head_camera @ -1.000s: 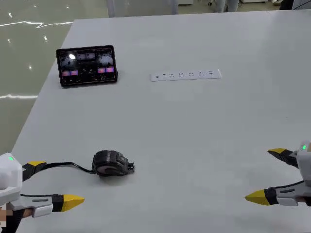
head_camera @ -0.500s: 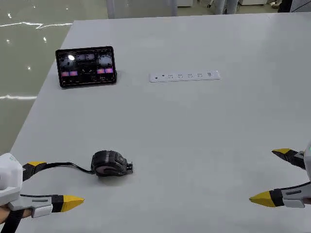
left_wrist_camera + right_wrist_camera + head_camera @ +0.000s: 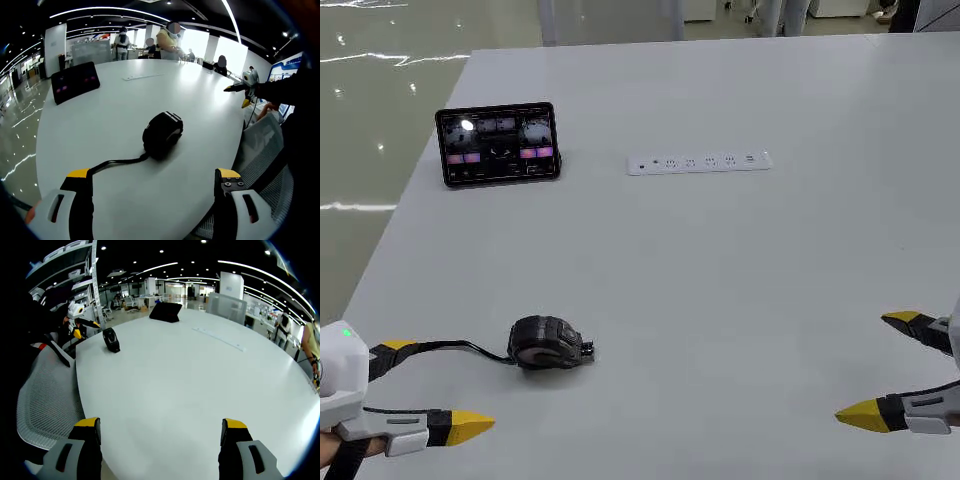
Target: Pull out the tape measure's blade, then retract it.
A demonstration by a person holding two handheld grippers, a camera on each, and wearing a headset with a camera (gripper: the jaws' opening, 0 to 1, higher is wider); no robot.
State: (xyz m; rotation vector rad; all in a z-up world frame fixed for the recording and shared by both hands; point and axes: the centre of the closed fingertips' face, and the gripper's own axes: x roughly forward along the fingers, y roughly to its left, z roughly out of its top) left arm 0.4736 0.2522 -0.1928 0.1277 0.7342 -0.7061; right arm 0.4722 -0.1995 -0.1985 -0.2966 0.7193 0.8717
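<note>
Hovering over table (image 3: 720,260): left gripper (image 3: 438,383) near tape measure (image 3: 548,343), jaws spread, empty. Right gripper (image 3: 865,366) well apart, also spread, empty. Tape measure front left, blade not out. Risks: loose case skids when pinched; strap (image 3: 460,346) snags jaw; blade whips back.

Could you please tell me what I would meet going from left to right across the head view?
left hand-held gripper → tape measure → power strip → right hand-held gripper
</note>
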